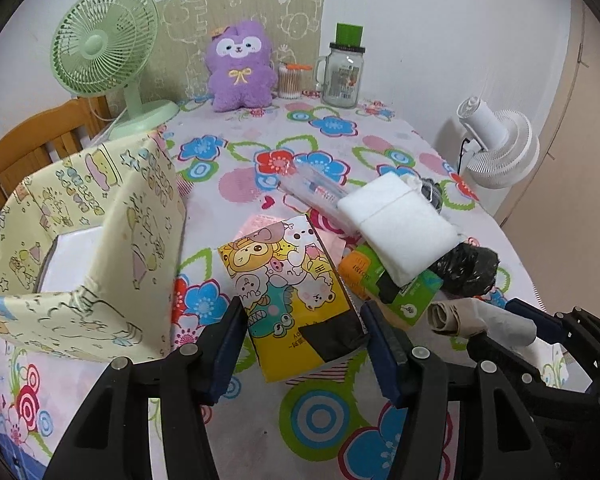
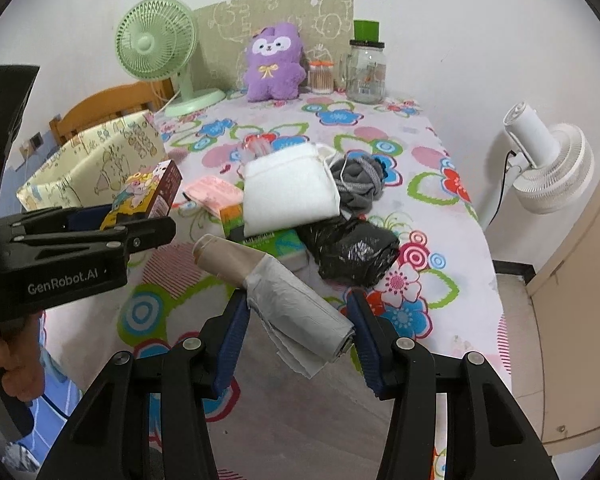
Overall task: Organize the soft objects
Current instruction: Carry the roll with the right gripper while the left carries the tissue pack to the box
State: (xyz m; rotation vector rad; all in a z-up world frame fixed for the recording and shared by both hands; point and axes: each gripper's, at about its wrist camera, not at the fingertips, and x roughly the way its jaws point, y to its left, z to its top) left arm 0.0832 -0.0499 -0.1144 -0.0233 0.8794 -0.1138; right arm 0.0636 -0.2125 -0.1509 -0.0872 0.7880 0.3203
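- Grey plastic-bag roll on a beige cardboard core (image 2: 288,292) lies crosswise between the blue pads of the right hand-held gripper (image 2: 298,332), clenched on it and lifted off the flowered desk (image 2: 432,152); I judge it is bound for the storage box.
- Cartoon-printed yellow tissue pack (image 1: 288,288) sits clamped in the left hand-held gripper (image 1: 304,344), also clear of the desk in the right wrist view; likely the same destination.
- Cream cartoon-print open box (image 1: 100,220) stands just left of the left hand-held gripper, close enough for a short drop.
- Ahead of both hand-held grippers lies one heap, still unsorted: one folded white towel (image 2: 290,196), one grey knitted cloth (image 2: 358,184), one crumpled black plastic bag (image 2: 350,250), one green-and-orange packet (image 1: 396,284), one pink packet (image 2: 216,192).
- Far beyond, by the wall: one purple plush toy (image 1: 238,68), one glass jar (image 1: 342,76), one green fan (image 1: 104,44); one white fan (image 2: 548,164) stands off to the right; two hand-held grippers in all.
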